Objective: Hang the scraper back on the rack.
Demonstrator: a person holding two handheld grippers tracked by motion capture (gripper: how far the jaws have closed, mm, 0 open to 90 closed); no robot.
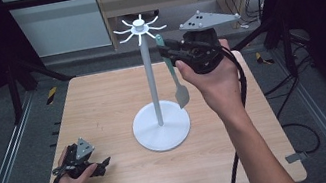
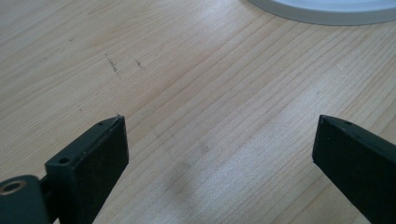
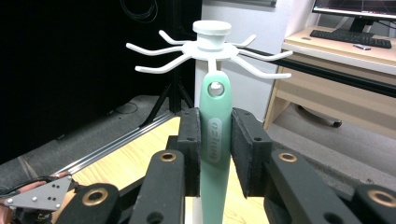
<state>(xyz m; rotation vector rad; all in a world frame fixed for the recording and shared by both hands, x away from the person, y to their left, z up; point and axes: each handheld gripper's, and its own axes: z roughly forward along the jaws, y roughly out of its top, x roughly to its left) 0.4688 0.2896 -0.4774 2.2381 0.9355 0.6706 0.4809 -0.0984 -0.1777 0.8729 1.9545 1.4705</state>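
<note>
Right gripper, jaws clamped on mint-green plastic spatula handle, upper centre by white hook-topped metal stand. Left gripper lower left on wooden bench, jaws wide, empty.

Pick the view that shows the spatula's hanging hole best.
The right gripper view: the hole in the spatula faces the camera, close below the rack's hooks. The high view shows the spatula edge-on; the hole can't be made out.

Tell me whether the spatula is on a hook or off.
Off. The spatula, upright in the right claw, has its hole just below the rack hooks.
</note>
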